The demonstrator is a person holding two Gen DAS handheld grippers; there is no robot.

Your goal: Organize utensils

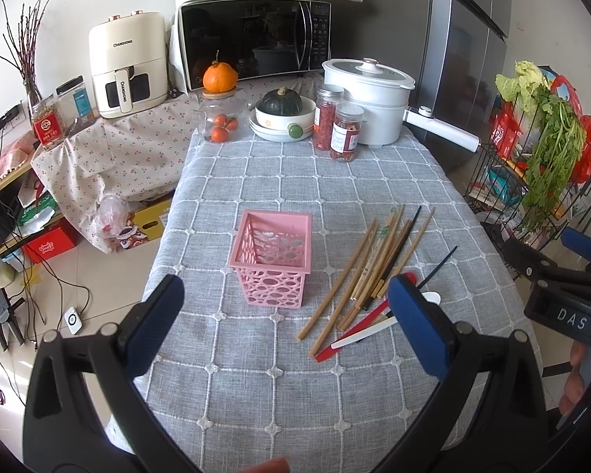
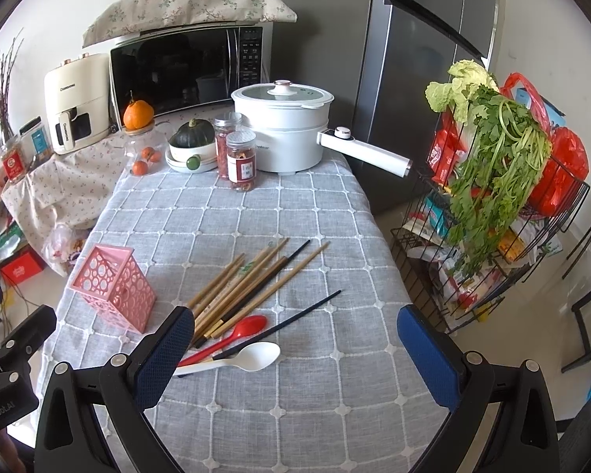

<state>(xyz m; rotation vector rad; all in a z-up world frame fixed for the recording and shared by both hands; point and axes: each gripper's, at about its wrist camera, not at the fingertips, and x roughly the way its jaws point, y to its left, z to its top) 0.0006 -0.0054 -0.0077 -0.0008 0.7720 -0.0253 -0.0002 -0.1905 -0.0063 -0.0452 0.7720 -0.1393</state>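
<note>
A pink perforated utensil basket (image 1: 272, 258) (image 2: 114, 287) stands upright on the grey checked tablecloth (image 1: 256, 374). To its right lie several wooden and black chopsticks (image 1: 374, 264) (image 2: 248, 280) in a loose pile, one black chopstick (image 2: 283, 325) apart. A red spoon (image 2: 232, 335) (image 1: 358, 327) and a white spoon (image 2: 248, 358) (image 1: 370, 333) lie at the near end of the pile. My left gripper (image 1: 285, 323) hangs open, near the basket. My right gripper (image 2: 295, 351) is open above the spoons. Neither holds anything.
At the table's far end stand a white electric pot (image 2: 283, 130) with a long handle, two jars (image 2: 236, 153), a bowl with a squash (image 2: 191, 142) and a jar of oranges (image 1: 218, 118). A wire rack with greens (image 2: 492, 181) stands right of the table.
</note>
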